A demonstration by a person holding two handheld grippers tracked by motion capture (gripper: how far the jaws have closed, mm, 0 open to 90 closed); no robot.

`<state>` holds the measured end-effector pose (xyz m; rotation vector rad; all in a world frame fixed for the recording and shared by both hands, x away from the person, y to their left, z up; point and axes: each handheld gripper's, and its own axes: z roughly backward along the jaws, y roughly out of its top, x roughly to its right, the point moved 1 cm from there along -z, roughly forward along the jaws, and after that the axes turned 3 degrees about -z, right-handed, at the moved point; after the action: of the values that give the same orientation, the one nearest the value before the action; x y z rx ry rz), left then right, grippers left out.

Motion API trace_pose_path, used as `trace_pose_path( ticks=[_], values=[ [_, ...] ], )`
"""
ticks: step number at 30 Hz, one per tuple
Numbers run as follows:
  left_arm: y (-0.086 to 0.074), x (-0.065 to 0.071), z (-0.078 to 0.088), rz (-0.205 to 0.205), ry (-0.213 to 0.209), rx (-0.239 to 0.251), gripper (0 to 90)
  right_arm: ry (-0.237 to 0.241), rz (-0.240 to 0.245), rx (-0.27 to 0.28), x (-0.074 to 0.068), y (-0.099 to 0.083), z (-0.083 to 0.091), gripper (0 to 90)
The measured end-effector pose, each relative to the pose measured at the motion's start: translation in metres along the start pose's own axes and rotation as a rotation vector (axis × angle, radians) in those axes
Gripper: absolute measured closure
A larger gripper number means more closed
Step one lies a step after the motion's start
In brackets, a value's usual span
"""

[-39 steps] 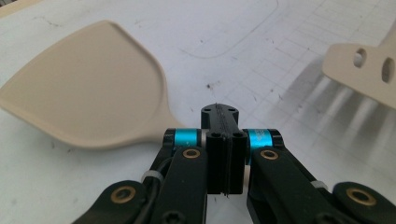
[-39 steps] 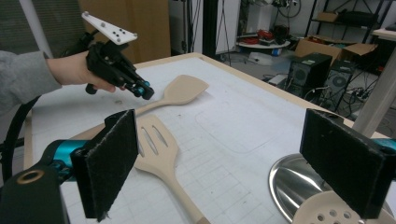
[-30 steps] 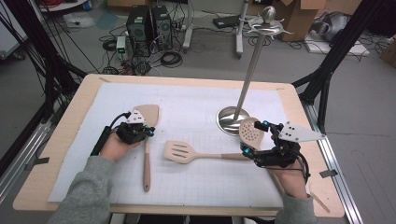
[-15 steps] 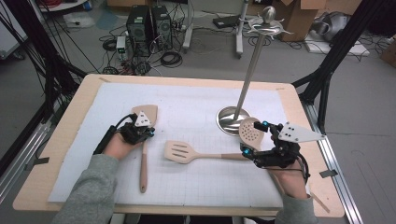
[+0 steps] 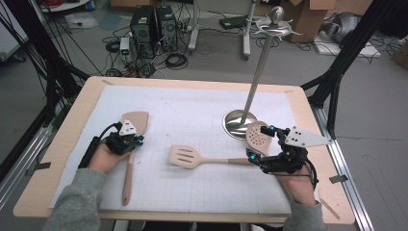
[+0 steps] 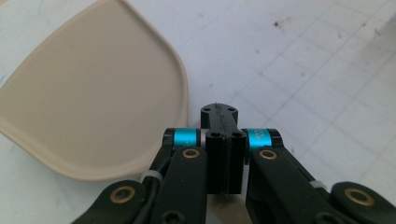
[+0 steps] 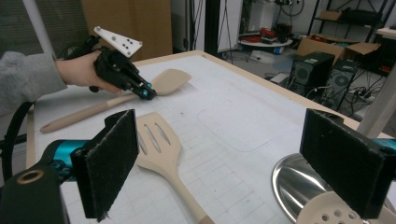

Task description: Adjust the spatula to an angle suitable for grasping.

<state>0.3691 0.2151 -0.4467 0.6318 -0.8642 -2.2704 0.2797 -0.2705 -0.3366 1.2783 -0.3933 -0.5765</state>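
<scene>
Table: three utensils, one stand

The bench has a light wood top covered by a white gridded mat. Black frame struts stand at both of its sides. The floor beyond is grey. Two black computer towers stand on it among loose cables. Cardboard boxes sit at the far right. The room is evenly lit.
</scene>
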Motion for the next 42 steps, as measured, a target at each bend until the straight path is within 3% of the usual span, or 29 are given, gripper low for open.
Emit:
trace_pose_path(
  ticks=[11,16,20,28,31,37,42],
  values=[
    [-0.026,-0.006,0.025,0.039,0.021,0.023,89.6,0.010,0.012,-0.016,-0.002,0.000,-0.007,10.7],
    [-0.034,-0.002,0.048,0.043,-0.002,0.104,89.5,0.008,0.008,-0.008,0.000,0.000,-0.005,10.7],
    [-0.048,-0.001,0.072,0.071,-0.029,0.156,89.5,0.006,-0.007,-0.003,0.001,0.000,-0.003,10.7],
    [-0.083,0.011,0.098,0.086,-0.055,0.139,89.4,0.007,0.007,0.011,0.001,0.003,-0.003,10.6],
    [-0.094,0.020,0.104,0.066,-0.082,0.119,89.4,0.010,0.005,0.004,0.001,0.003,-0.005,10.7],
    [-0.101,0.035,0.111,0.028,-0.144,0.112,89.2,0.006,0.010,0.005,0.002,0.004,-0.004,10.7],
    [-0.098,0.039,0.107,0.032,-0.174,0.117,89.2,0.011,0.015,0.014,0.002,0.005,-0.003,10.6]
  ],
)
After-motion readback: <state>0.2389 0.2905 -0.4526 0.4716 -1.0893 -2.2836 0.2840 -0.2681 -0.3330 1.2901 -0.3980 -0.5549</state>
